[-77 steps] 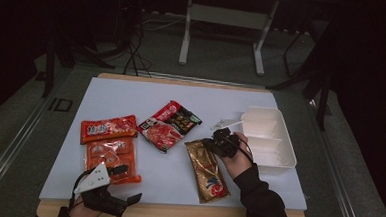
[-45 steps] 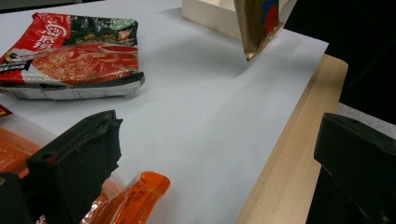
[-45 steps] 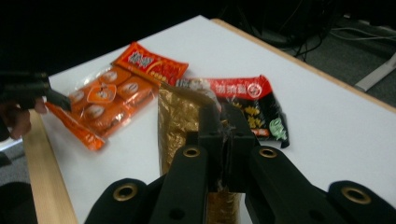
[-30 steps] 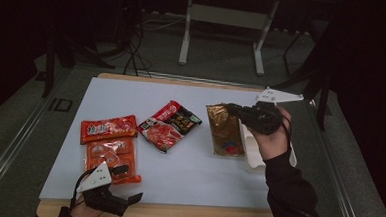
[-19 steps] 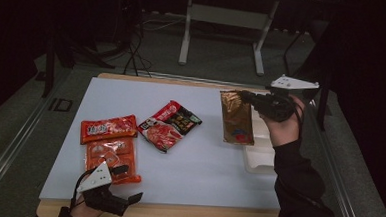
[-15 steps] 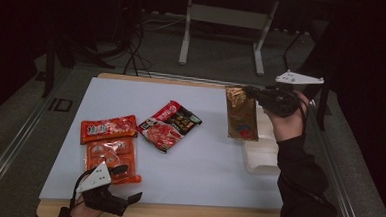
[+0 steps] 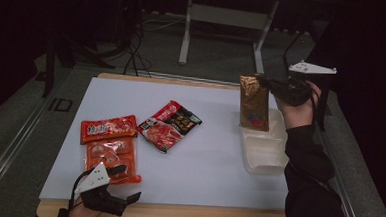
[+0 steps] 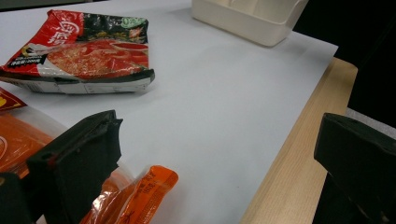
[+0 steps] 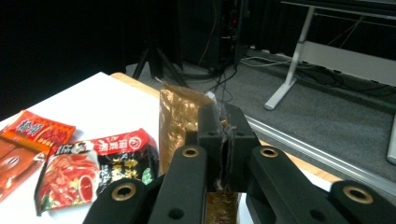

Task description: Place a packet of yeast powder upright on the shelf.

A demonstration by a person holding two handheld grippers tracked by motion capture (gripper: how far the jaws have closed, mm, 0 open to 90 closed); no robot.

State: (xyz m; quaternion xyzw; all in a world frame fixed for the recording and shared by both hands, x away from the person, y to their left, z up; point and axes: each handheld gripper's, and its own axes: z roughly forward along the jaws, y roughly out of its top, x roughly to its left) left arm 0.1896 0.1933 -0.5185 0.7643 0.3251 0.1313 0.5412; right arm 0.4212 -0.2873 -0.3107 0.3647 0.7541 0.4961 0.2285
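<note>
A brown-gold sauce packet [image 7: 254, 102] hangs upright in the air over the far end of the white tray [image 7: 264, 152], pinched at its top edge by my right gripper [image 7: 271, 85]. In the right gripper view the two black jaws are pressed together on the packet's [image 9: 180, 119] foil edge. My left gripper [image 7: 122, 185] rests at the table's near left edge, jaws wide apart with nothing between them. Its left jaw stands over the corner of an orange packet [image 8: 135, 198]. A red-and-black packet [image 7: 170, 125] and the orange-red packet [image 7: 110, 143] lie flat on the white mat [image 7: 203, 164].
The wooden table edge [image 7: 200, 216] runs along the near side. The white tray [image 8: 247, 18] has low walls and dividers. Beyond the table stand a white desk frame [image 7: 225, 20], tripod legs and cables on a dark floor. A sleeve [image 7: 307, 184] reaches along the right side.
My right gripper has carried the brown-gold packet from the mat up and to the far right, above the tray; the packet now hangs upright. The left gripper has stayed put.
</note>
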